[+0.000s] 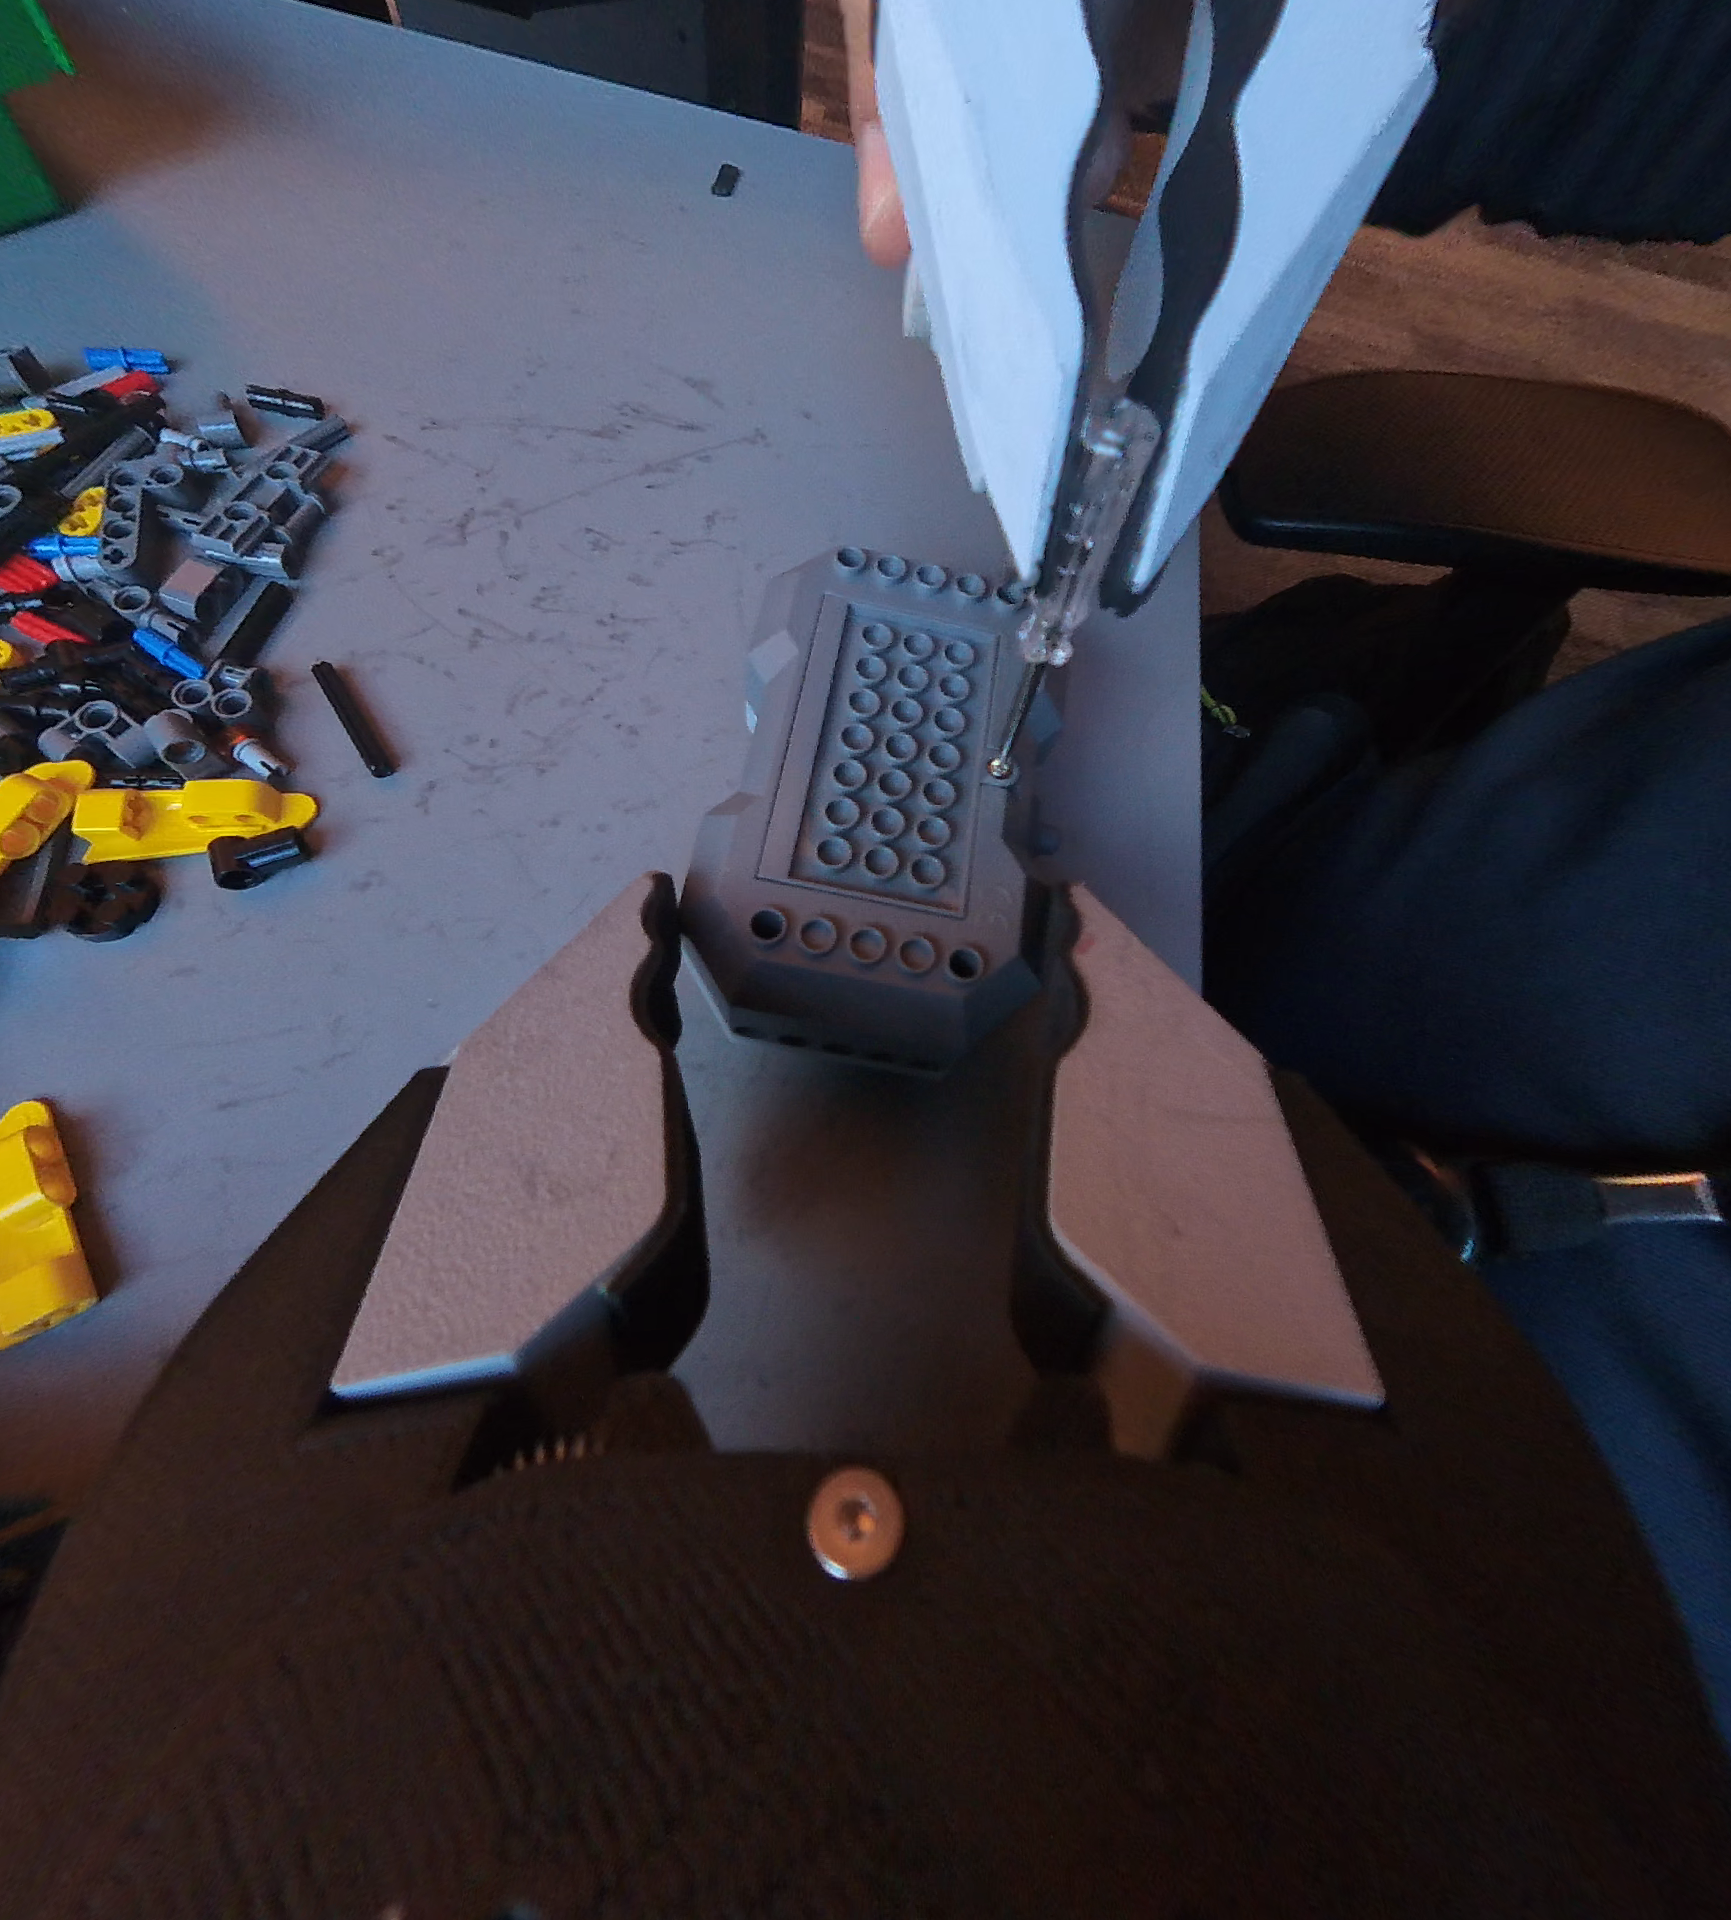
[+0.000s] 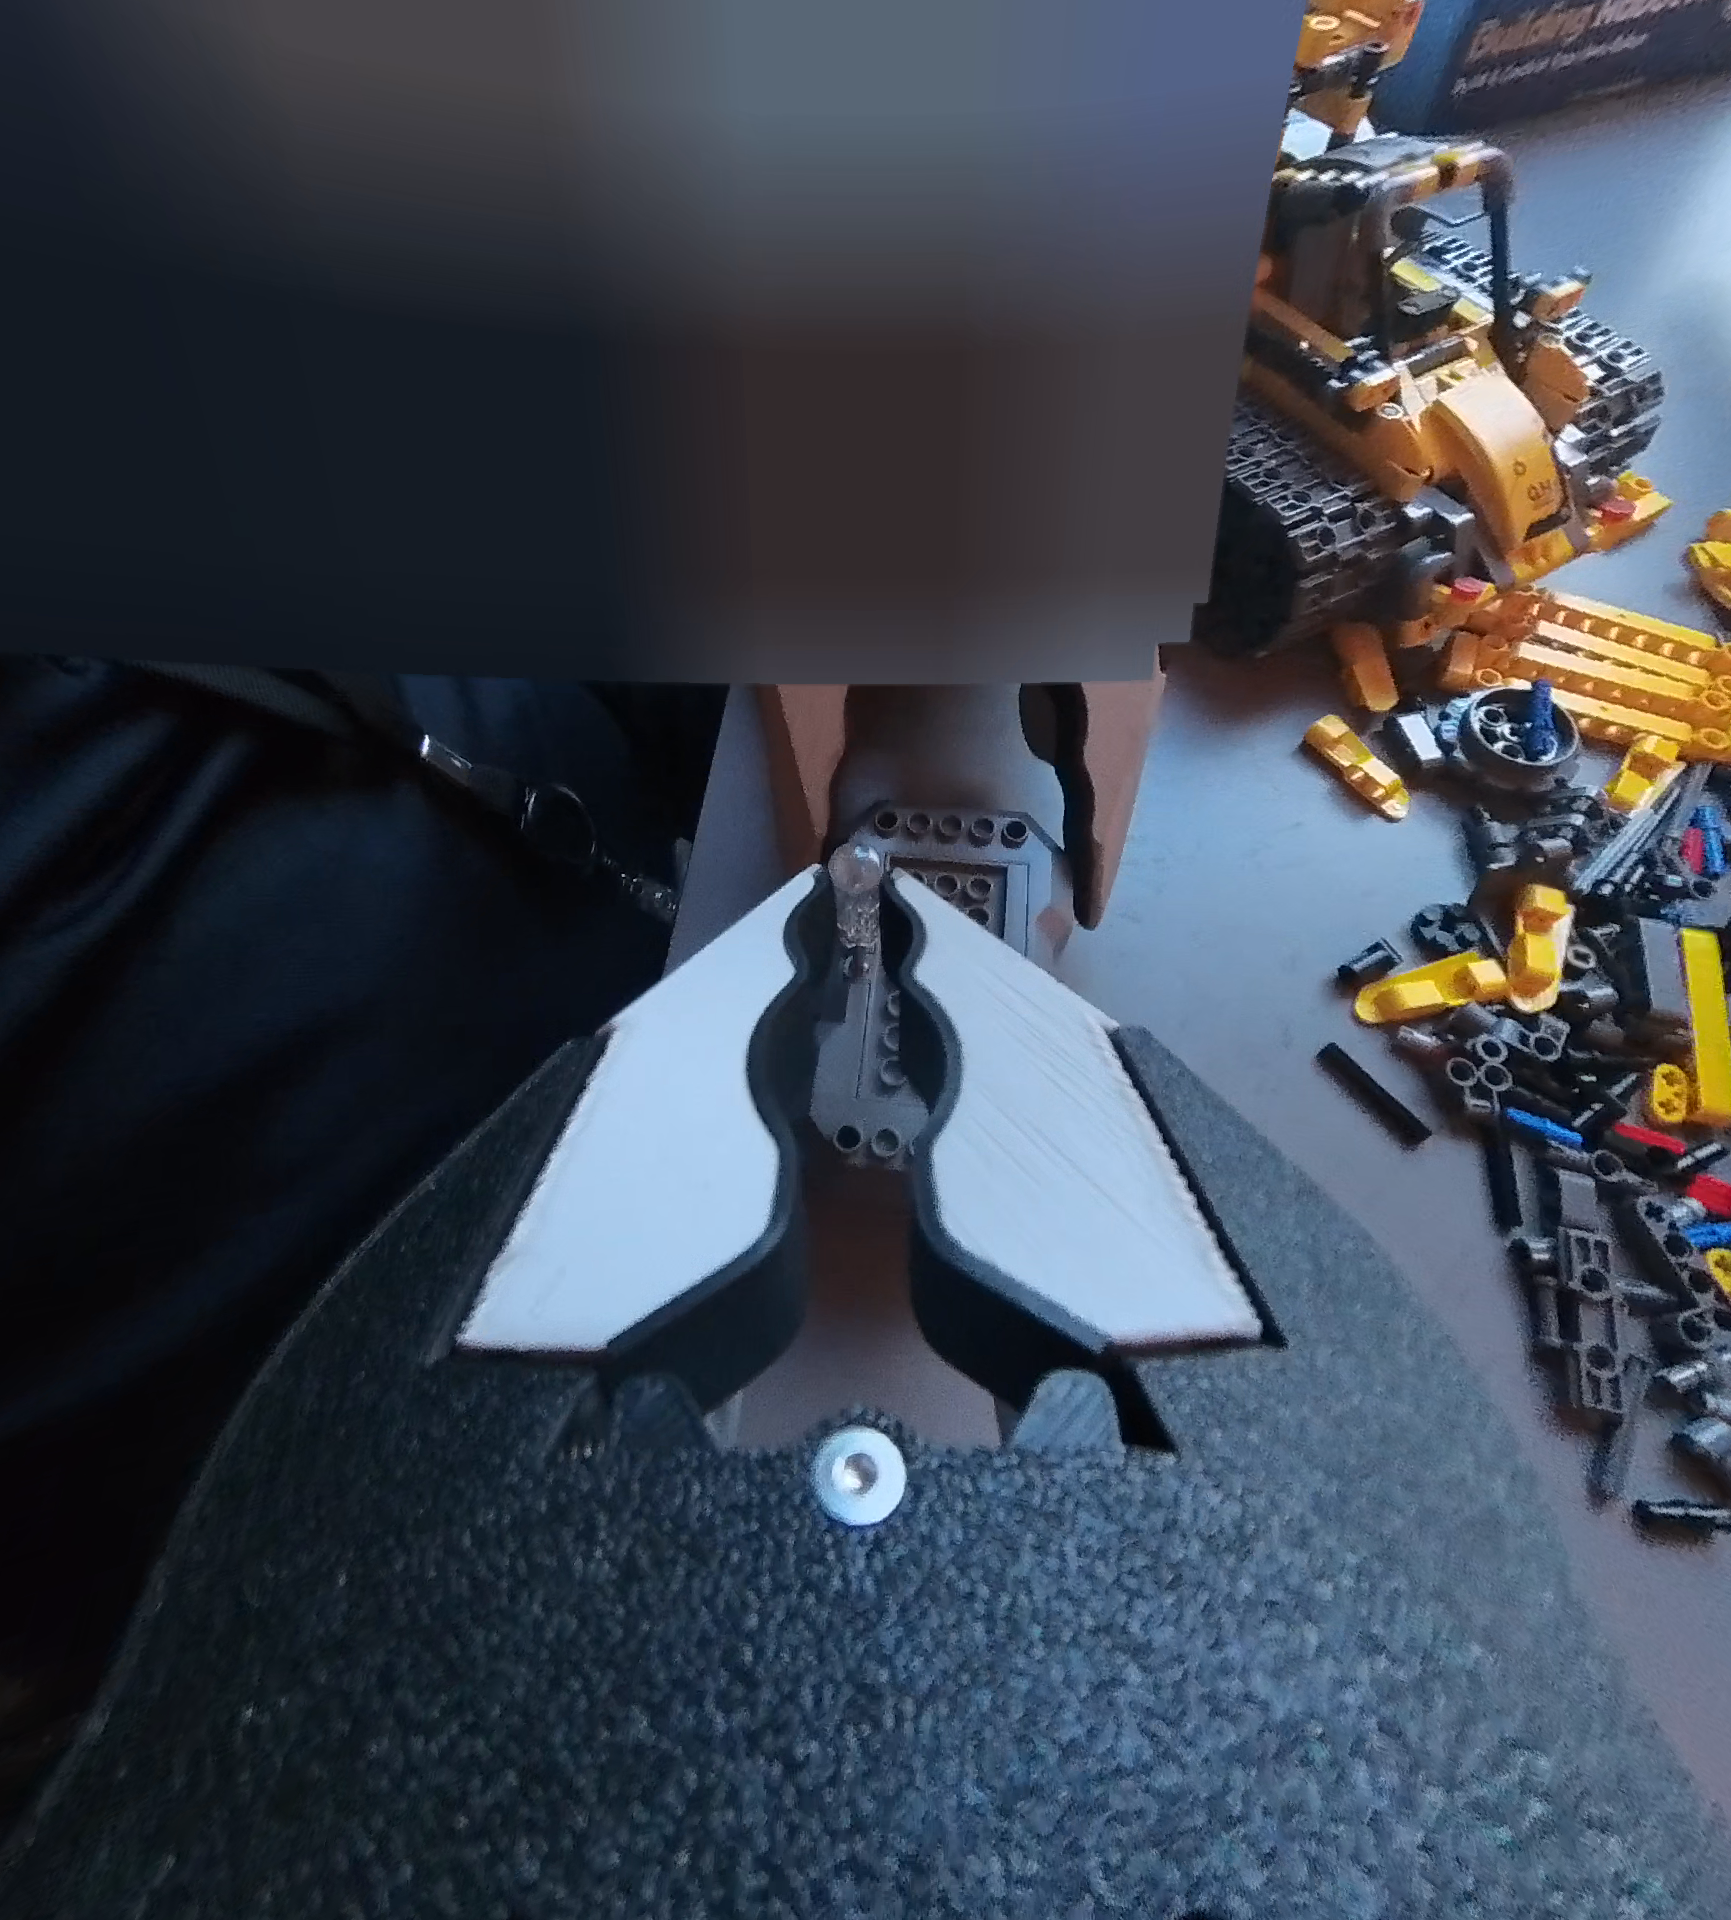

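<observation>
A grey studded box (image 1: pixel 892 769) lies on the grey table (image 1: pixel 549 436) near its right edge. My left gripper (image 1: pixel 856 904), with brown fingers, is shut on the box's near end. My right gripper (image 1: pixel 1074 582), with white fingers, comes down from above, shut on a small clear-handled screwdriver (image 1: pixel 1095 499). The screwdriver's tip rests on a screw (image 1: pixel 999 767) at the box's right rim. In the right wrist view, my right gripper (image 2: pixel 856 883) holds the screwdriver (image 2: pixel 856 909) over the box (image 2: pixel 954 831), with the left gripper (image 2: pixel 949 883) behind it.
A pile of loose black, grey, yellow and blue building pieces (image 1: pixel 92 623) lies to the left, with a black axle (image 1: pixel 354 719) beside it. A yellow tracked vehicle model (image 2: pixel 1412 416) stands farther off. A person in dark clothing (image 1: pixel 1515 883) sits at the table edge. Some 6 cm of space lies between my two pairs of fingers.
</observation>
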